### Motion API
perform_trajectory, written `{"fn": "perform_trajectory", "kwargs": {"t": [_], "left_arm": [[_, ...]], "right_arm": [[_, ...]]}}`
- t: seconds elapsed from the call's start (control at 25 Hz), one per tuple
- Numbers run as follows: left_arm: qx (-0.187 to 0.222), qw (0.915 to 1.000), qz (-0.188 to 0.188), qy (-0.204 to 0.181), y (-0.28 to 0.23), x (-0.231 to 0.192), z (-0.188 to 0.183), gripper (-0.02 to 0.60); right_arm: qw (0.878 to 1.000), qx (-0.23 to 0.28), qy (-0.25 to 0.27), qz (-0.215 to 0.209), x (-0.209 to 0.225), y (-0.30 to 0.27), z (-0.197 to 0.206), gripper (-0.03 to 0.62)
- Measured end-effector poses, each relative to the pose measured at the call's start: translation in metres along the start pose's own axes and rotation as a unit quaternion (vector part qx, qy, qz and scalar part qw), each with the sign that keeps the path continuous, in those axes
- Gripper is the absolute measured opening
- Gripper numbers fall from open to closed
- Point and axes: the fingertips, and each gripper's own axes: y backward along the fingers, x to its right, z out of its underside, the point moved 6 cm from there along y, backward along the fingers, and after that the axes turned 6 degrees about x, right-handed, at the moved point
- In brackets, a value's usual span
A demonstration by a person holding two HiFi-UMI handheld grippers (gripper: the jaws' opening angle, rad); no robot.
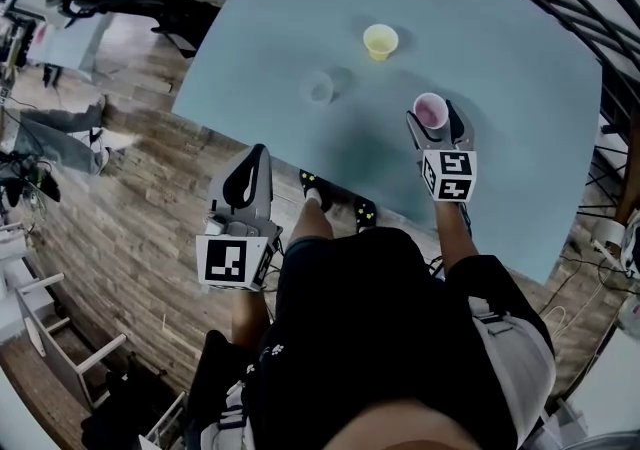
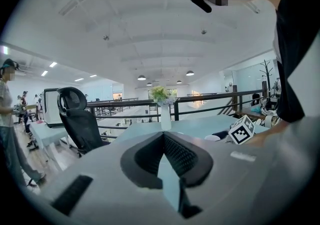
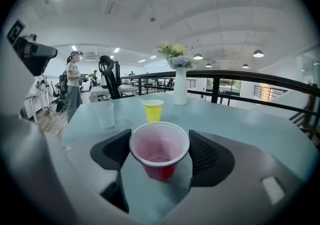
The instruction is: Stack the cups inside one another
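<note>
Pressure on the red cup (image 3: 159, 153) clasped in the right gripper (image 3: 160, 144) is best kept light for lowering upright into the yellow cup (image 3: 153, 110); the left gripper (image 2: 164, 141) is closed, empty.

A flower vase (image 3: 180, 88) stands on the pale table (image 1: 500, 58) near a black railing (image 3: 250, 75).
</note>
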Motion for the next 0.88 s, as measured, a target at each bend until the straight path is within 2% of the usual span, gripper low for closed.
{"fn": "perform_trajectory", "kwargs": {"t": [0.88], "left_arm": [[0.041,0.9984,0.022,0.032,-0.024,-0.039,-0.002,-0.015]], "right_arm": [[0.995,0.058,0.003,-0.077,-0.053,-0.007,-0.091,0.370]]}}
